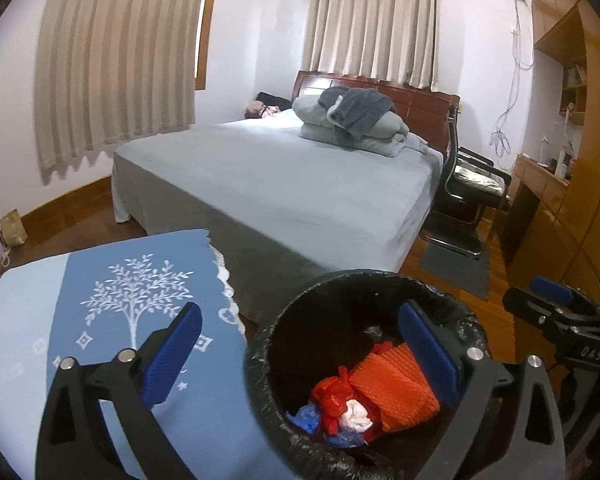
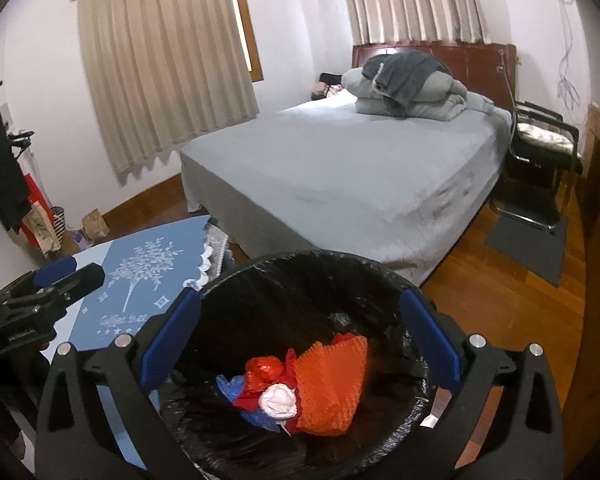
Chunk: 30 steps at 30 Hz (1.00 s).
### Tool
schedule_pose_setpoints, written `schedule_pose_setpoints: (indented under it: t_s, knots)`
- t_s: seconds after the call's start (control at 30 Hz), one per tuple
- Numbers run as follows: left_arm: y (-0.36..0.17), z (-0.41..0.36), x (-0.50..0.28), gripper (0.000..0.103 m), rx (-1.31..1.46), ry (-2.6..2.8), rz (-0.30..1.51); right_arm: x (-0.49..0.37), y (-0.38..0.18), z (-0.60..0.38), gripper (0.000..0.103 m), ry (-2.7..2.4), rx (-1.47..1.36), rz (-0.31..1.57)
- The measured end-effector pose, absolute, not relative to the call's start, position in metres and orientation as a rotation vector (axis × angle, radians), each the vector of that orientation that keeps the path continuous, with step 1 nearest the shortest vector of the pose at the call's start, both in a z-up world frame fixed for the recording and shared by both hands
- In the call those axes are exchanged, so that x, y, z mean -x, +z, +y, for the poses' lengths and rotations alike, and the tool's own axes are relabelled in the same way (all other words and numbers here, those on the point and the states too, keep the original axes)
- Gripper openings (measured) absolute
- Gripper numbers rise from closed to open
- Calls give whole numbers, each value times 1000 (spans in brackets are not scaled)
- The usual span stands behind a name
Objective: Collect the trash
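A black bin lined with a black bag (image 1: 296, 304) (image 2: 300, 260) stands beside a small table. It holds trash: an orange mesh piece (image 1: 396, 388) (image 2: 332, 384), a red wrapper (image 1: 332, 396) (image 2: 264, 368), a white crumpled piece (image 1: 354, 414) (image 2: 278, 398) and blue scraps (image 1: 306, 420) (image 2: 226, 384). My left gripper (image 1: 304, 356) is open and empty, one finger over the table and one over the bin. My right gripper (image 2: 300, 340) is open and empty above the bin's mouth. Each gripper also shows in the other's view, the right one (image 1: 556, 304) and the left one (image 2: 60, 276).
A blue tablecloth with a white tree print (image 1: 132, 296) (image 2: 140, 272) covers the table left of the bin. A grey bed (image 1: 284, 184) (image 2: 340, 168) lies behind it. A black chair (image 1: 468, 192) (image 2: 540, 152), a grey mat (image 2: 528, 244) and wooden cabinets (image 1: 572, 160) are on the right. Bags (image 2: 48, 224) stand by the left wall.
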<state>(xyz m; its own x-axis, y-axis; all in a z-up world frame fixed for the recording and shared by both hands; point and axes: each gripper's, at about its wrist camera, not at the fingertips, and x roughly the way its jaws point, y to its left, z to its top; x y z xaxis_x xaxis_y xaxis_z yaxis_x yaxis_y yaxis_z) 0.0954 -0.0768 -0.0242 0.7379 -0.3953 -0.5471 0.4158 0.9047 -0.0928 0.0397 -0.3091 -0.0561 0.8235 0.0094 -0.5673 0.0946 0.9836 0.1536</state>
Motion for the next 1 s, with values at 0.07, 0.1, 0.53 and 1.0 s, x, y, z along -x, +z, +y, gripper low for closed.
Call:
schedule_pose_setpoints:
  t_s: [0.07,0.1,0.53,1.0]
  knots:
    - [-22,-74,-91,97,-43,-428,588,-38,-51,-301,98,-33,-167,601]
    - [-20,-72,-88,97,-45,-419,587,-36,-48,-297,98,-27,-160,599]
    - [-6,-48,-52,97,-44,-363,566,-21,-24,-260,98,42,-106,594]
    - [13,-36,-33,97,-32,-334,522,-15,-14,-245,98,63,-82,584]
